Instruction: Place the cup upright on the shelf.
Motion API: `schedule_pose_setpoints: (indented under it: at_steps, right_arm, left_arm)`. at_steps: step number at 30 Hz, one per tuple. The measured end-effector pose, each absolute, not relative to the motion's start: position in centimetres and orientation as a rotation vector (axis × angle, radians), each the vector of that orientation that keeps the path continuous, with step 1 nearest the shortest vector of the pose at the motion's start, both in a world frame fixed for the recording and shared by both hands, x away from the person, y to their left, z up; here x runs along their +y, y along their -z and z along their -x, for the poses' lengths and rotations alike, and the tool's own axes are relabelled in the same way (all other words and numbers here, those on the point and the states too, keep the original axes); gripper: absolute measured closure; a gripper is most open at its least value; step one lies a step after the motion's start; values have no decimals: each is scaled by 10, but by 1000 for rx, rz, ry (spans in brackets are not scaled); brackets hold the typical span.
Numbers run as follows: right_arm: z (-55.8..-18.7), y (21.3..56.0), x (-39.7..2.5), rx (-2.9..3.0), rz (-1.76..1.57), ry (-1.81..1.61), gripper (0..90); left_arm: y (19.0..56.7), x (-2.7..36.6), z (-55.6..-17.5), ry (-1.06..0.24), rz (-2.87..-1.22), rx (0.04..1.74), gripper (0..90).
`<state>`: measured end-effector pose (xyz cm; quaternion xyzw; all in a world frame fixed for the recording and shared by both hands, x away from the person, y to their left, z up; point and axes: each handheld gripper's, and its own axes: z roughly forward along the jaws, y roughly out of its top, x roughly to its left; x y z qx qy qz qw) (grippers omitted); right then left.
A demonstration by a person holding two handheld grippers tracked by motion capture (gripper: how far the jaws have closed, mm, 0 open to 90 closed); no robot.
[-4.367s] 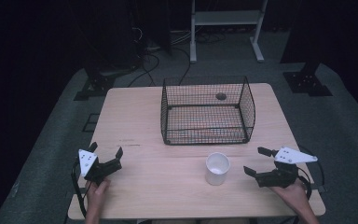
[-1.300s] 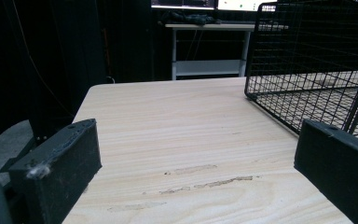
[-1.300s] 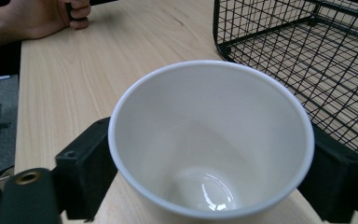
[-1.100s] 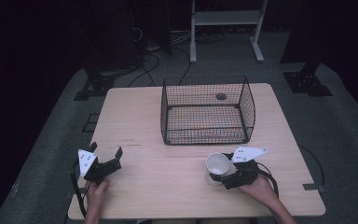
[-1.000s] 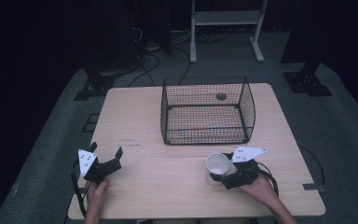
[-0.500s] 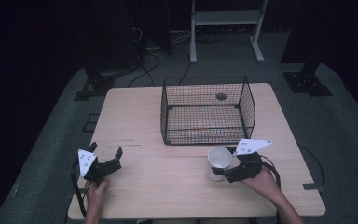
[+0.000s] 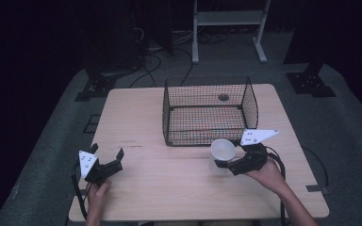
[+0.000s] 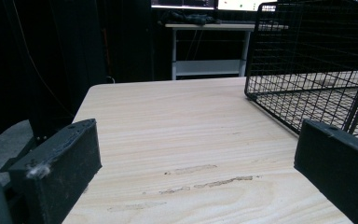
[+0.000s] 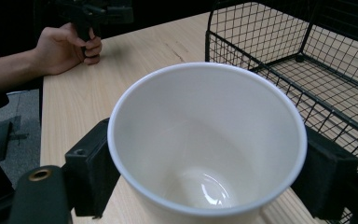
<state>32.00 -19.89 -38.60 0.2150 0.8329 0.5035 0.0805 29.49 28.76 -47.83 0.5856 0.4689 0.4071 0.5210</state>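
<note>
Black jaws of my right gripper [image 7: 227, 163] press on opposite sides of the white cup [image 7: 222, 151], which tilts with its open mouth up and toward me, its long axis leaning off upright, lifted just in front of the wire basket [image 7: 207, 110] near the right side of the wooden table [image 7: 141, 117]. My left gripper [image 7: 104, 165] rests low over the table's near left corner with its jaws spread wide on nothing, bare wood between them in the left gripper view.
</note>
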Motion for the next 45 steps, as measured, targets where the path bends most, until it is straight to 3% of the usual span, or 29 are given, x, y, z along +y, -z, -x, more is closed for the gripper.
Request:
schedule_pose_setpoints:
  at_steps: [45]
  right_arm:
    - [-378,320,-184,2485,-624,-1526,184]
  left_arm:
    - [478,288,-295,-972,-1404,1120,0]
